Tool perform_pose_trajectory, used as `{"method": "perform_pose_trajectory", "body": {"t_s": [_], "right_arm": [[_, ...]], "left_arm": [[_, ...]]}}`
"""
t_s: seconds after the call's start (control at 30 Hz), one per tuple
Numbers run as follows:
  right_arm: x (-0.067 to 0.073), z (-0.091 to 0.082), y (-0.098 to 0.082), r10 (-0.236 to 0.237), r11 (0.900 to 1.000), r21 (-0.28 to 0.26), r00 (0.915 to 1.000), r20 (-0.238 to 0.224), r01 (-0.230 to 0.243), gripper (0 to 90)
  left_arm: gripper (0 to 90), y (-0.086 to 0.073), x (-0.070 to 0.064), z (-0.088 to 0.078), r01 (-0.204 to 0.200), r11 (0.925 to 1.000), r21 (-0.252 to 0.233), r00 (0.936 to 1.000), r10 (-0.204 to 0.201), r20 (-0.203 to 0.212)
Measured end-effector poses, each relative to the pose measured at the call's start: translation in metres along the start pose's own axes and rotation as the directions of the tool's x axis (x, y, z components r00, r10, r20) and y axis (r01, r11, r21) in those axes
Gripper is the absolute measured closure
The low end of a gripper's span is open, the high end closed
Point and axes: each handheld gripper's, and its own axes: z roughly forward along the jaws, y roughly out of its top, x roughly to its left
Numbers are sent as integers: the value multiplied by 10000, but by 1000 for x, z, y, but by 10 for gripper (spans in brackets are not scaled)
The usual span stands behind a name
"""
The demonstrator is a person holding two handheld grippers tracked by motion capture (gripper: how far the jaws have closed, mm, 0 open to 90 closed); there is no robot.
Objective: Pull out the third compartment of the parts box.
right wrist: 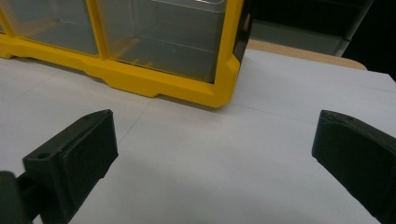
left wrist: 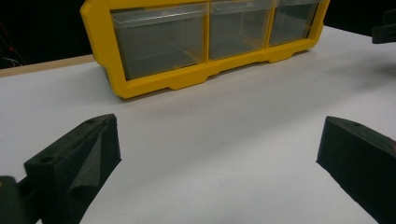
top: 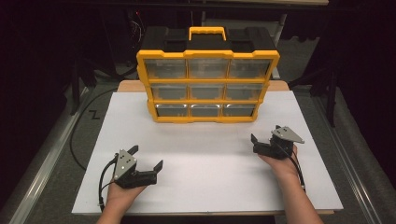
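From above, the yellow drawer cabinet (top: 208, 86) stands ahead of both grippers, long axis crosswise, drawers facing them; the left gripper (left wrist: 217, 154) and right gripper (right wrist: 215, 154) views crop its top, contents perhaps empty, jaws spread wide, holding nothing

Glossy yellow plastic organiser (top: 208, 86) with clear drawers (left wrist: 159, 39); matt white tabletop (top: 205, 163).

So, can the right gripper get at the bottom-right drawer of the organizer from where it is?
Probably yes: the right gripper is open, and bare white tabletop lies between it and the bottom-right drawer of the organizer.
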Motion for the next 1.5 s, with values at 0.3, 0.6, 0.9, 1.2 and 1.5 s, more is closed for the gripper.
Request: {"method": "perform_pose_trajectory", "body": {"t_s": [0.3, 0.6, 0.9, 1.2, 1.5], "right_arm": [[-3, -2, 2, -270, 9996, 8, 9995, 171, 270, 18], [-1, -14, 0, -881, 9961, 32, 9958, 232, 881, 16], [-3, -28, -10, -1350, 9904, 322, 9904, 289, 1341, 16], [0, -24, -14, -2194, 9741, 649, 9749, 383, 2167, 16], [-1, -25, -15, -2485, 9666, 747, 9678, 413, 2450, 16]], "left_arm": [[5, -1, 0, 2, 17, 10000, 93, 10000, -16, -67], [5, 0, 0, 0, 18, 10000, 6, 9999, -18, -101], [5, 0, 1, -1, 111, 9999, -103, 9999, -112, -74], [5, -1, 0, 2, 92, 9999, 45, 9999, -92, 92], [5, -1, 2, 2, 139, 9999, 60, 9999, -139, -54]]}}
